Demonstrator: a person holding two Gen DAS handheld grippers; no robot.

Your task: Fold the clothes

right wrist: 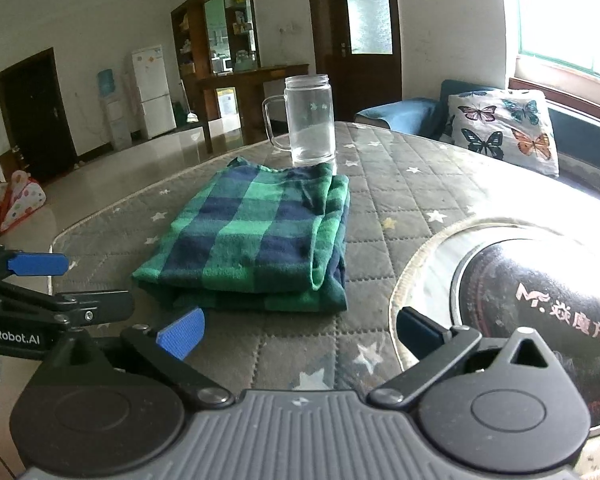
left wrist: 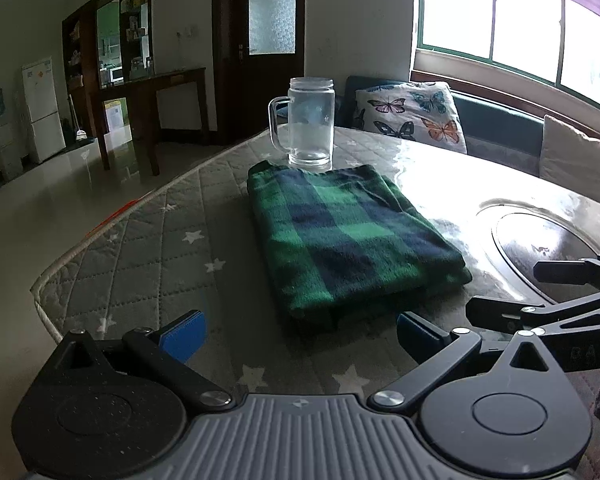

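A green and navy plaid garment (left wrist: 352, 240) is seen folded into a thick rectangular bundle, lying flat on the quilted, star-printed cover (left wrist: 148, 256) of the counter. In the right wrist view the folded layers (right wrist: 256, 240) are stacked with their edges showing along the near side and the right side. A clear glass mug (left wrist: 310, 124) with a handle is stood upright just behind the garment, at its far edge; whether the two touch cannot be told.

The left gripper (left wrist: 300, 330) is held just in front of the garment's near edge, its blue-padded fingers (left wrist: 184, 336) spread wide with nothing between them. The right gripper (right wrist: 300, 332) is held in front of the garment too, slightly to its right, fingers (right wrist: 182, 332) likewise spread wide and empty. Each gripper is glimpsed at the edge of the other's view.

To the right of the garment a round, dark glossy inset (right wrist: 540, 312) with white lettering is set into the counter. Beyond the garment and mug, a butterfly-print cushion (left wrist: 412, 114) is seen on a blue sofa (right wrist: 404, 114) under a bright window (left wrist: 516, 20).
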